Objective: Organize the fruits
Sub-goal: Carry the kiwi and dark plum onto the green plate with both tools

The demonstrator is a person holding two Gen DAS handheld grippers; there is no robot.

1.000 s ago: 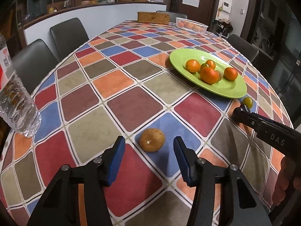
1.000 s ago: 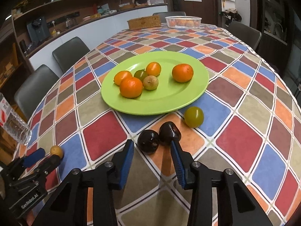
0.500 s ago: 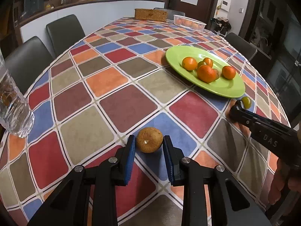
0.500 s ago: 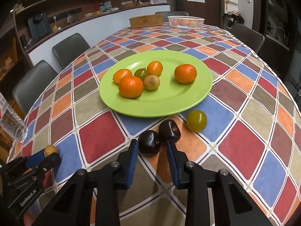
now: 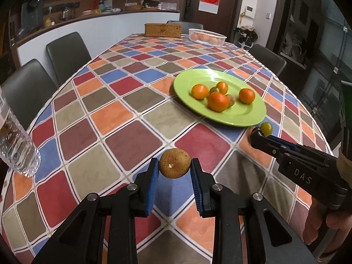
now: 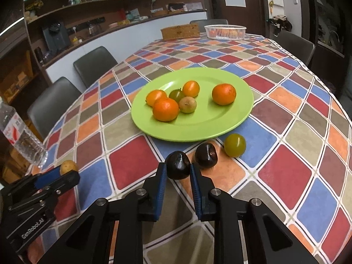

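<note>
The left gripper [image 5: 175, 168] is clamped on a brown fruit [image 5: 175, 163], lifted clear of the table [image 5: 132, 140] near its front edge. The right gripper [image 6: 177, 172] pinches a dark plum [image 6: 177, 168]. A second plum [image 6: 206, 155] and a green fruit [image 6: 234, 145] lie just beside the green plate's [image 6: 220, 127] near rim. The plate holds oranges [image 6: 165, 109].

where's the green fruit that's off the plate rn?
Right wrist view: green fruit on the tablecloth just off the green plate, right of the loose dark plum.
</note>
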